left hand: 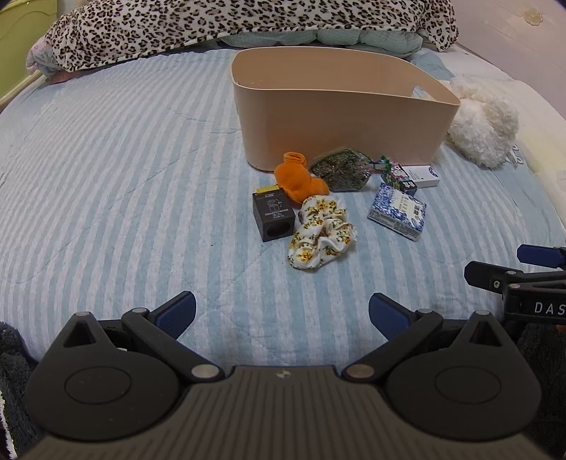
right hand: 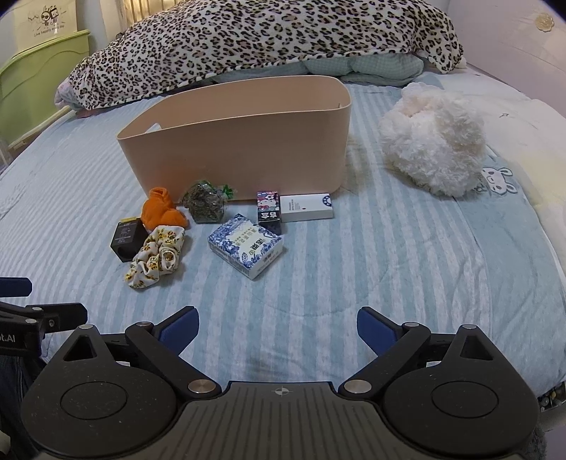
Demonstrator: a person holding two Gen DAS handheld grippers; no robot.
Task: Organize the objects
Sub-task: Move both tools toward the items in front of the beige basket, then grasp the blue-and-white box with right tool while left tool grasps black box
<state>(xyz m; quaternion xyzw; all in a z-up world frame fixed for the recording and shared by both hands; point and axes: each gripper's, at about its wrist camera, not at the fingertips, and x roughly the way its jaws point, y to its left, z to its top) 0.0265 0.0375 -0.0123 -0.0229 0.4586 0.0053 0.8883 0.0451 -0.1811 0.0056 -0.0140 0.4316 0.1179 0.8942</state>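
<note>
A beige bin (left hand: 339, 116) (right hand: 240, 152) stands on the striped bed. In front of it lie an orange sock (left hand: 297, 175) (right hand: 161, 208), a black box (left hand: 273, 215) (right hand: 126, 236), a floral scrunchie (left hand: 320, 230) (right hand: 157, 260), a green packet (left hand: 341, 169) (right hand: 204, 201), a blue-and-white box (left hand: 398, 210) (right hand: 246, 246), a small cartoon box (left hand: 398, 177) (right hand: 269, 210) and a white box (left hand: 422, 176) (right hand: 306, 208). My left gripper (left hand: 282, 315) is open and empty, short of the scrunchie. My right gripper (right hand: 277, 327) is open and empty, short of the blue-and-white box.
A white fluffy toy (left hand: 483, 122) (right hand: 433, 138) lies right of the bin. A leopard-print blanket (left hand: 230, 24) (right hand: 269, 39) is heaped behind it. A green headboard (right hand: 35, 81) is at far left. The right gripper's tip (left hand: 513, 279) shows at the left view's right edge.
</note>
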